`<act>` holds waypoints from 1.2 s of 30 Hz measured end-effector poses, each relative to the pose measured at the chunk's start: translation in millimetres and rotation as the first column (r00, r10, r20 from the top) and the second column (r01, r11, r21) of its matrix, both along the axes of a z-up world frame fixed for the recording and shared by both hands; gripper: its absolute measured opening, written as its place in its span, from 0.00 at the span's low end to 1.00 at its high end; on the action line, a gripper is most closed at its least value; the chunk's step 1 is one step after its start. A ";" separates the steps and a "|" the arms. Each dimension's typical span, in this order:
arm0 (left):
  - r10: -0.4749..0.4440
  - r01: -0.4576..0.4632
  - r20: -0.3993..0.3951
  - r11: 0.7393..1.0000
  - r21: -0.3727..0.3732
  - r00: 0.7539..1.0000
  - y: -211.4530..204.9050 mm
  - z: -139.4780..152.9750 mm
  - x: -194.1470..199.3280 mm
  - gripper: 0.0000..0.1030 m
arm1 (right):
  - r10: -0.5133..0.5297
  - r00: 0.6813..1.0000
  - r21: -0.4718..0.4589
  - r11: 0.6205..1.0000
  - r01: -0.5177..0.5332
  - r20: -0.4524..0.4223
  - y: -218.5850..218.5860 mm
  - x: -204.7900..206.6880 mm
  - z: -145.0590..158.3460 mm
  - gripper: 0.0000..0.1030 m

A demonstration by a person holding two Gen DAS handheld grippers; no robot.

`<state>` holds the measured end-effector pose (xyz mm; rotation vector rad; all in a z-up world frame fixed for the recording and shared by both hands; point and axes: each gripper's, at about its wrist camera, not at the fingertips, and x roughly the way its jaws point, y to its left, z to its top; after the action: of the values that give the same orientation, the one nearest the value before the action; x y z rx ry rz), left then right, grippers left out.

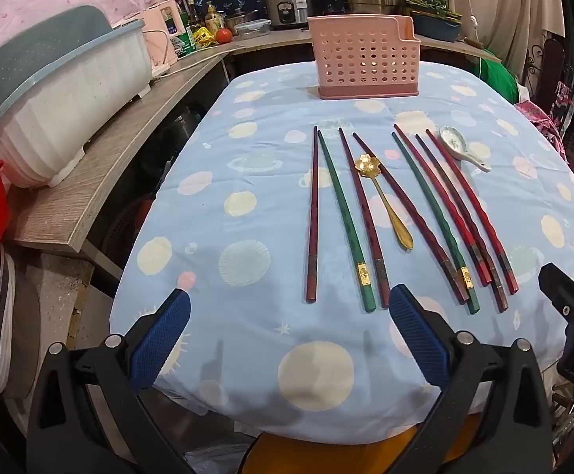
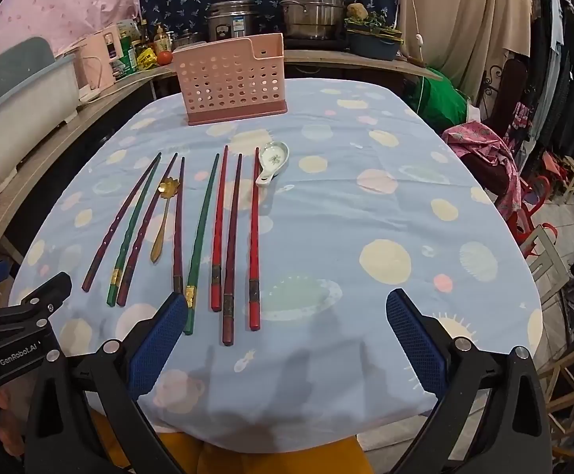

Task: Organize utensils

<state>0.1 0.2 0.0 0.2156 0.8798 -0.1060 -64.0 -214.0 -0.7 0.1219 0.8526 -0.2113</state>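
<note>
The left tool [image 1: 288, 308] hangs over the near edge of the bench [image 1: 247, 347], its blue pads spread wide with nothing between them. The right tool [image 2: 287, 308] is spread just as wide and equally empty.

In the left wrist view the utensils lie in a loose row on the blue, planet-printed cloth. From 9 o'clock toward 3 o'clock: a dark red chopstick [image 1: 312, 217], a green chopstick [image 1: 346, 225] with a gold band, another dark red one, the gold spoon [image 1: 381, 197] with a flower-shaped bowl, then five more chopsticks, one of them green. The white ceramic spoon [image 1: 460, 148] (green sprig painted in its bowl) lies at the 2 o'clock end of the row, just beside the last red chopstick [image 1: 472, 209].

The pink perforated holder [image 1: 366, 61] stands upright at 12 o'clock, well apart from the utensils.

In the right wrist view the body of the left tool reaches in at 8 o'clock, and on it "GenRobot.AI" [image 2: 18, 355] can be read. The labels on the bottles and the rice cooker [image 1: 288, 4] behind are too small to read.
</note>
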 end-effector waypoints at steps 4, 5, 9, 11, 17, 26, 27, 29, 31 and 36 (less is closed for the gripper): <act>0.000 0.000 -0.002 1.000 0.004 1.000 -0.3 0.0 0.8 0.93 | 0.007 1.000 -0.004 1.000 -0.007 0.001 4.4 -0.2 0.0 0.94; 0.001 -0.001 -0.002 1.000 0.003 1.000 -0.3 0.0 1.4 0.93 | 0.007 1.000 -0.004 1.000 -0.007 0.003 5.4 0.0 0.2 0.94; 0.001 -0.001 0.007 1.000 0.002 1.000 -0.1 0.6 0.6 0.93 | 0.001 1.000 -0.008 1.000 0.000 0.006 12.9 8.5 1.5 0.94; 0.000 0.000 0.010 1.000 0.000 1.000 -0.9 0.7 -1.0 0.93 | -0.001 1.000 -0.008 1.000 0.001 0.009 12.5 7.8 1.8 0.93; 0.005 -0.005 0.014 1.000 -0.003 1.000 -2.3 3.1 -1.7 0.93 | 0.003 1.000 -0.012 1.000 -0.002 0.011 12.0 4.1 1.9 0.94; 0.005 -0.005 0.025 1.000 -0.004 1.000 1.7 4.7 -3.1 0.93 | 0.001 1.000 -0.017 1.000 -0.001 0.017 12.5 8.5 3.7 0.94; 0.005 -0.005 0.025 1.000 -0.005 1.000 1.7 4.8 -2.9 0.93 | 0.000 1.000 -0.018 1.000 0.000 0.018 12.9 8.7 3.9 0.94; 0.005 -0.005 0.024 1.000 -0.004 1.000 1.4 4.8 -2.9 0.93 | -0.001 1.000 -0.019 1.000 0.001 0.021 12.5 3.7 3.3 0.94; 0.003 -0.003 0.021 1.000 -0.005 1.000 0.9 4.1 -2.7 0.93 | -0.002 1.000 -0.018 1.000 0.003 0.019 11.9 4.0 3.2 0.94; 0.004 -0.004 0.020 1.000 -0.005 1.000 0.6 3.5 -2.8 0.93 | -0.004 1.000 -0.017 1.000 0.004 0.019 11.9 3.2 3.5 0.93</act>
<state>-2.7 0.8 3.5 0.2103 0.8595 -0.1022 -60.8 -202.1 2.7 0.1092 0.8318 -0.2211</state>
